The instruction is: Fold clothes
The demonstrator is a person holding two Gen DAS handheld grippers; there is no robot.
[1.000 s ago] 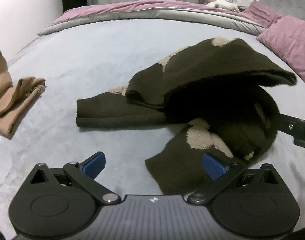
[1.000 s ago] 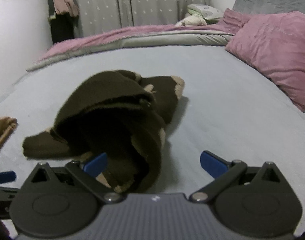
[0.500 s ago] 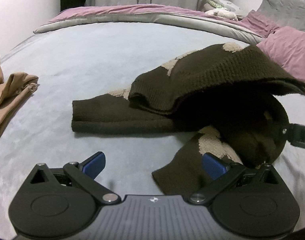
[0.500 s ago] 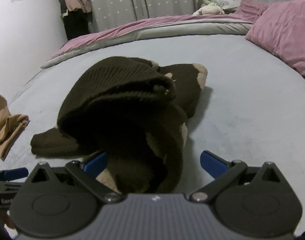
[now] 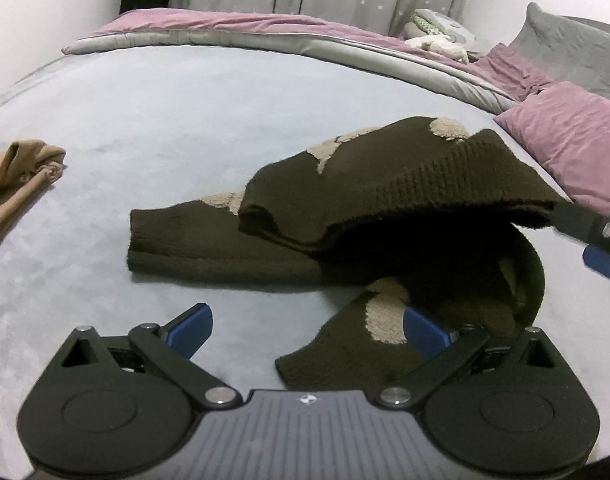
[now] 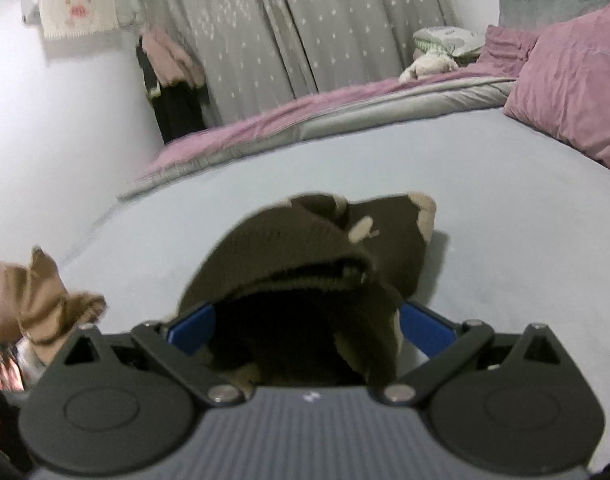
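1. The dark brown sweater [image 5: 385,208] lies crumpled near the middle of the grey-blue bed sheet [image 5: 177,120]. A ribbed edge is raised off the sheet toward 3 o'clock in the left wrist view.

2. The left gripper [image 5: 305,322] hovers low over the sheet with its jaws spread wide. It grasps nothing. One sleeve end lies between its fingers, nearer the right blue pad [image 5: 425,326].

3. The right gripper [image 6: 305,326] has its jaws wide apart, with sweater cloth bunched between them. In the left wrist view one finger sits at the lifted hem at 3 o'clock. That frame is blurred, so I judge the cloth to be draped over a finger rather than pinched.

4. Risk: cloth that is only draped could slide off if the right gripper tilts or pulls quickly. The raised edge would then drop back into a heap.

5. Risk: the thick knit is doubled over itself. Closing on it now might catch two layers and lock in a crooked fold.

6. Risk: the left jaws could snag the nearby sleeve and drag the body sideways.

7. Long axis: in the left wrist view the sweater runs roughly from 9 o'clock to 3 o'clock. One sleeve cuff points to 9, and the other sleeve trails toward 6.

8. A tan garment [image 5: 21,168] lies well apart at 9 o'clock.
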